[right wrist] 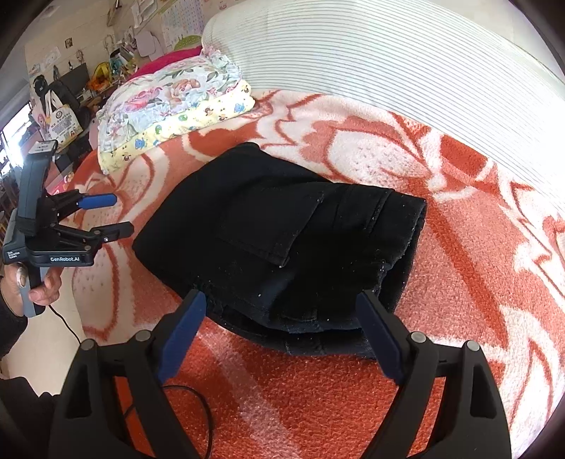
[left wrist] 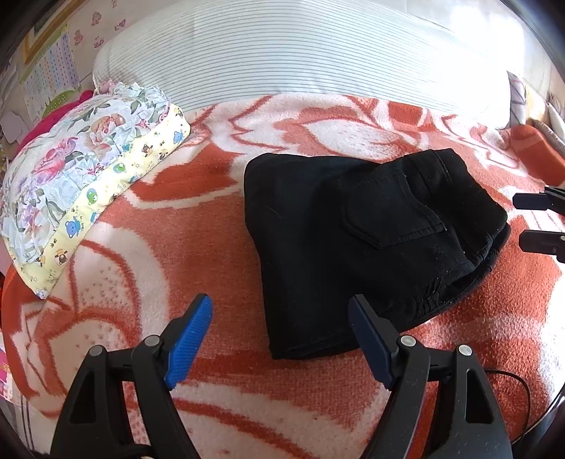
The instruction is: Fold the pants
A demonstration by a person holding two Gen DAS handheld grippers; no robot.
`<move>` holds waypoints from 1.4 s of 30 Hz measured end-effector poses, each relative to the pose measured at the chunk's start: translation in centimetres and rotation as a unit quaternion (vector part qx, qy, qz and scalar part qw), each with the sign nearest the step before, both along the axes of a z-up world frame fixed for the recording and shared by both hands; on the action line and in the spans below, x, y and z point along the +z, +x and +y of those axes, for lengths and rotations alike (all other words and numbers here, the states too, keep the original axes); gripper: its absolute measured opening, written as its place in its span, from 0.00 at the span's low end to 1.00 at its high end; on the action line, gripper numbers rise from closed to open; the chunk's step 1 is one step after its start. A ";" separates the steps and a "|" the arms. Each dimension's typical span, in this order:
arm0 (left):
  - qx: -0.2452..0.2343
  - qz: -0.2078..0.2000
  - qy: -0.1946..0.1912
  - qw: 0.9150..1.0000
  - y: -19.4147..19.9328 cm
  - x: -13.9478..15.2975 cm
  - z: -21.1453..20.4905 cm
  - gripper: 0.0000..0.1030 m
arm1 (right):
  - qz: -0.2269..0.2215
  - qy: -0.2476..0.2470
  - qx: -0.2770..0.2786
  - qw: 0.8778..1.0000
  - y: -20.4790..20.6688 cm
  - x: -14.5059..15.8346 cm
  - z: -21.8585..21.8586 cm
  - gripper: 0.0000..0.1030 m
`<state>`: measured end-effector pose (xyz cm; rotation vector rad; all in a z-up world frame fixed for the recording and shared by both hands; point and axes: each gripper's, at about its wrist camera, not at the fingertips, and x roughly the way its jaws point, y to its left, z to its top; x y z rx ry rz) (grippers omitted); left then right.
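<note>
On the blanket (left wrist: 212,219), folded pants (left wrist: 353,229) lie finished; keep both grippers, left (left wrist: 282,317) and right (right wrist: 282,310), released, withdrawing without snagging.

Big fleecy blanket (left wrist: 183,219) in orange and cream with a huge flower pattern covers the whole bed. At the far side there's a pale striped bolster (left wrist: 300,60) running along the blanket's edge. Off to the left sits a stack of folded bedding: a floral piece (left wrist: 70,155) on top of a yellow one with little cartoon bears (left wrist: 91,201) (something magenta (right wrist: 169,60) peeks out behind the stack, can't tell what). A thin black cable (right wrist: 197,399) trails over the blanket near the front. Past the bed, the right wrist view catches a cluttered shelf area (right wrist: 81,81) and wall charts (right wrist: 180,21).
</note>
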<state>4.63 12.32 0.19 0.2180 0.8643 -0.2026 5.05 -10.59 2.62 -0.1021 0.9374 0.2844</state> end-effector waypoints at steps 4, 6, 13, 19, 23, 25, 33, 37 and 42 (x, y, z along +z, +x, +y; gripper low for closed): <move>-0.009 0.008 0.005 1.000 -0.2 -0.1 -0.2 0.78 | 0.005 -0.010 0.002 1.000 0.2 -0.2 -0.2 0.85; -0.020 0.023 0.009 1.000 -0.1 -0.3 -0.5 0.78 | 0.004 -0.011 0.003 1.000 0.2 -0.2 -0.4 0.85; -0.037 0.008 0.042 0.998 -1.3 -0.2 -1.7 0.78 | 0.011 -0.011 0.015 1.000 0.1 -0.1 -0.6 0.85; -0.042 -0.012 0.060 0.997 -2.2 0.4 -2.2 0.79 | 0.013 -0.019 0.034 0.999 -0.2 0.2 -0.2 0.85; -0.040 -0.017 0.062 0.997 -2.2 0.7 -1.9 0.79 | 0.011 -0.018 0.041 0.999 -0.2 0.6 -0.1 0.85; -0.039 -0.018 0.062 0.997 -2.2 0.8 -1.8 0.79 | 0.011 -0.020 0.044 0.999 -0.2 0.7 0.0 0.85; -0.036 -0.024 0.064 0.997 -2.3 1.0 -1.6 0.79 | 0.022 -0.021 0.061 0.998 -0.1 0.5 0.7 0.85; -0.036 -0.024 0.064 0.997 -2.1 1.1 -1.6 0.79 | 0.026 -0.025 0.063 0.997 0.0 0.2 0.9 0.85; -0.032 -0.033 0.070 0.996 -2.0 1.0 -1.5 0.79 | 0.027 -0.025 0.062 0.997 0.2 0.0 0.9 0.85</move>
